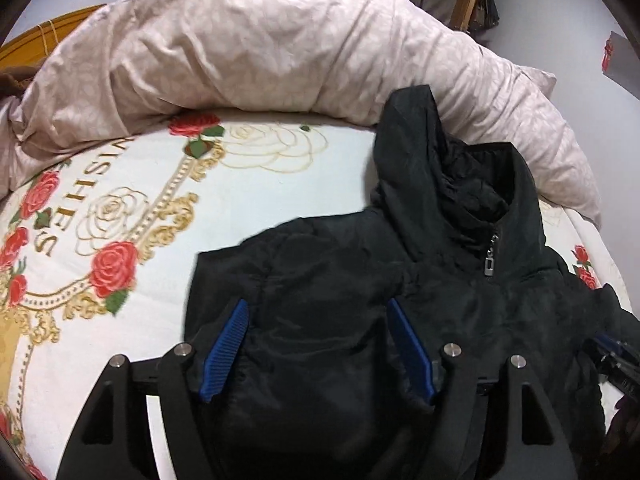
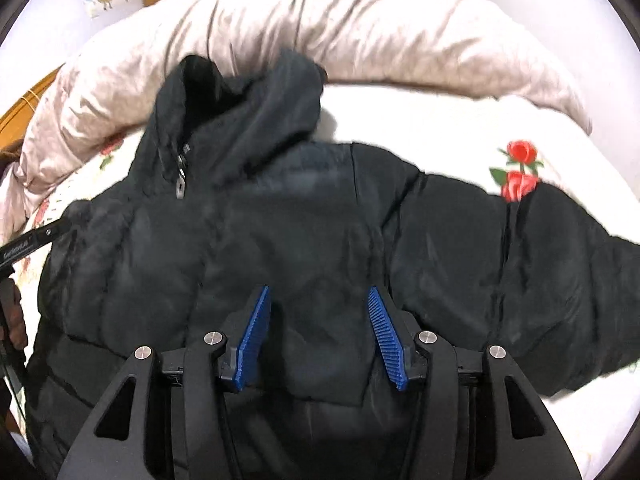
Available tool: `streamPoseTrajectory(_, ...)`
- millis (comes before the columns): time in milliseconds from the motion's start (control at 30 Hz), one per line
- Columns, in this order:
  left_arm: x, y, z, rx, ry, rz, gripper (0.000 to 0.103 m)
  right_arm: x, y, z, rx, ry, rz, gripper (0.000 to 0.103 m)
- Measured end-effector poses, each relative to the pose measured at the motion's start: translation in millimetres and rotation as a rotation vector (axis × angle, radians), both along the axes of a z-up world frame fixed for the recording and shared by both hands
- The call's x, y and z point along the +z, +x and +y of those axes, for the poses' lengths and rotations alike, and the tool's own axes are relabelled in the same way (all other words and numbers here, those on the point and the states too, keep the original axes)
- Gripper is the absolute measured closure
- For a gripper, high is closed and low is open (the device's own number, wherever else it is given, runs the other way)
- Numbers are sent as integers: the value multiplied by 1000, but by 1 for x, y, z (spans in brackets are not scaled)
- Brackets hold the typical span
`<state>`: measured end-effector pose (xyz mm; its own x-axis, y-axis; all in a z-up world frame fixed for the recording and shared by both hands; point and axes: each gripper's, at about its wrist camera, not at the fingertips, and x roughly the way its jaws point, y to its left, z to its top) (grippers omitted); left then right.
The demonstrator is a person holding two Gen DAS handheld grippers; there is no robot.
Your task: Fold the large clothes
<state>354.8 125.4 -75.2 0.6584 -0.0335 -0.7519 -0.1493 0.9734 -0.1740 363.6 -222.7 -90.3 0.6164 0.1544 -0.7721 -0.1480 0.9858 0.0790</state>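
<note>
On the bed sheet (image 1: 248,208): one black jacket (image 2: 304,220), two open tools

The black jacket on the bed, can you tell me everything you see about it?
The black jacket is puffy and quilted, of slightly shiny fabric, and has a hood. It is zipped to the collar, its silver zipper pull dangling. It lies front up on the rose-print bedsheet, the hood against the crumpled pale duvet. One sleeve stretches sideways; the other seems folded over the chest. The left gripper and right gripper are open over it, gripping nothing.
</note>
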Motion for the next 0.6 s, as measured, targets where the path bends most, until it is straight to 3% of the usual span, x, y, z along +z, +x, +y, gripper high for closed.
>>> streamPoseTrajectory(100,-24,8,1,6,12,60,29,-23,20,5,-2,-7,73,51)
streamPoseTrajectory(200,-31,10,-8,-5,54,64,29,-30,19,6,7,-18,76,51)
streamPoseTrajectory(367,-11,-11,-12,-23,51,40,29,-8,-4,-2,-2,-16,52,51)
streamPoseTrajectory(600,22,-92,-29,-61,26,-1,29,27,-80,-21,-12,-5,2,51)
